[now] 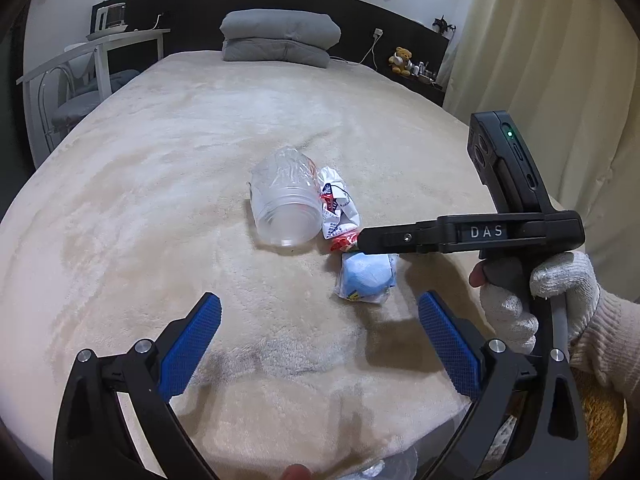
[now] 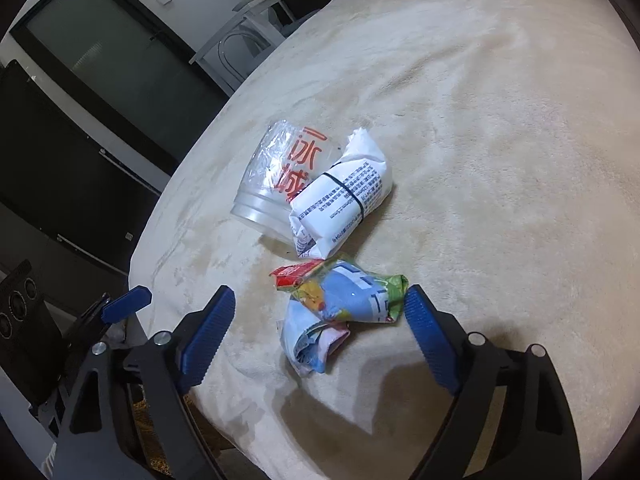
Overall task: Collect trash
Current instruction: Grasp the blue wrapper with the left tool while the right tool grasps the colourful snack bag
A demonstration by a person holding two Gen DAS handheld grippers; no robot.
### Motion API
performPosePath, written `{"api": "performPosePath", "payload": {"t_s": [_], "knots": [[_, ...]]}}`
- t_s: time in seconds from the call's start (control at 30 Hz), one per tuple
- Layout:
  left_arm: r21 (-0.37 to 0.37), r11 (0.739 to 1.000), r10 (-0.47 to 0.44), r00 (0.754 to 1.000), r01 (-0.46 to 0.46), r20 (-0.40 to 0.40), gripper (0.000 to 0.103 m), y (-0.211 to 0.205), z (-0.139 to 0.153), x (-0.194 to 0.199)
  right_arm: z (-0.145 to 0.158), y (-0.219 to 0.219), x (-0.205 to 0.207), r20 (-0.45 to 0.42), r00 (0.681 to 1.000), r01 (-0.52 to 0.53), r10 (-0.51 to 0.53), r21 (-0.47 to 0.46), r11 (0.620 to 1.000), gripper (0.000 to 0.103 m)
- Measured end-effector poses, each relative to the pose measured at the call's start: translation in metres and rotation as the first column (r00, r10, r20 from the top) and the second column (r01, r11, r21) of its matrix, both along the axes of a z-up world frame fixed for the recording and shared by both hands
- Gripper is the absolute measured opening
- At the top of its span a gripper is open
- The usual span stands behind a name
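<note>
Bed with trash on its cover

The bed (image 1: pixel 168 184) wears a beige plush cover; a clear plastic cup (image 1: pixel 286 204) lies on its side, touching a white printed wrapper (image 2: pixel 340 196), a crumpled blue packet (image 2: pixel 340 316) just beside them, and folded grey bedding (image 1: pixel 278 38) at the headboard end.

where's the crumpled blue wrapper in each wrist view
Left wrist view: the crumpled blue wrapper lies right of centre on the bed, just below the right claw reaching in from the right.
Right wrist view: the wrapper sits low in the middle, between the open blue fingers.
Shared landmark: the clear plastic cup lying on its side just beyond the wrapper.
</note>
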State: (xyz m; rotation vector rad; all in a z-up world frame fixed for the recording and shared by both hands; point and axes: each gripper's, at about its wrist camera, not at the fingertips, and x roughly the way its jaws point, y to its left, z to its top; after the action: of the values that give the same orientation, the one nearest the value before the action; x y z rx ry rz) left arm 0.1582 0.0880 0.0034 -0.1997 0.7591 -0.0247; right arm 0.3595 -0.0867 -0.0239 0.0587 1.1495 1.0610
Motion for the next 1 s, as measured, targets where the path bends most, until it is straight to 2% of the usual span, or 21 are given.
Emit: {"api": "performPosePath", "payload": {"t_s": [0.07,0.27,0.37,0.8,0.93,1.0], "knots": [[0.012,1.0,-0.011,1.0,0.011,-0.007,0.097,-0.002,-0.002,0.003,-0.002,0.004,0.002,0.0,1.0,-0.009,0.009,-0.004,1.0,0.078],[0.027,0.999,-0.02,0.999,0.021,-0.034,0.097,-0.004,-0.007,0.008,-0.009,0.004,0.015,-0.06,0.998,-0.002,0.003,0.023,1.0,0.076],[0.04,0.999,-0.031,0.999,0.032,-0.035,0.097,-0.008,-0.008,0.007,-0.01,0.004,0.017,-0.043,0.999,-0.001,0.002,0.004,1.0,0.065],[0.057,0.997,-0.041,0.997,0.044,-0.061,0.097,-0.014,-0.014,0.013,0.009,-0.013,0.011,-0.008,1.0,0.02,-0.02,0.05,0.999,0.062],[0.059,0.996,-0.06,0.992,0.067,-0.11,0.097,-0.019,-0.017,0.023,0.018,-0.025,0.007,0.004,1.0,0.031,-0.031,0.062,0.998,0.062],[0.048,0.993,-0.101,0.992,0.105,-0.077,0.097,-0.024,-0.014,0.024,0.022,-0.031,0.006,0.014,0.999,0.035,-0.036,0.069,0.997,0.062]]}}
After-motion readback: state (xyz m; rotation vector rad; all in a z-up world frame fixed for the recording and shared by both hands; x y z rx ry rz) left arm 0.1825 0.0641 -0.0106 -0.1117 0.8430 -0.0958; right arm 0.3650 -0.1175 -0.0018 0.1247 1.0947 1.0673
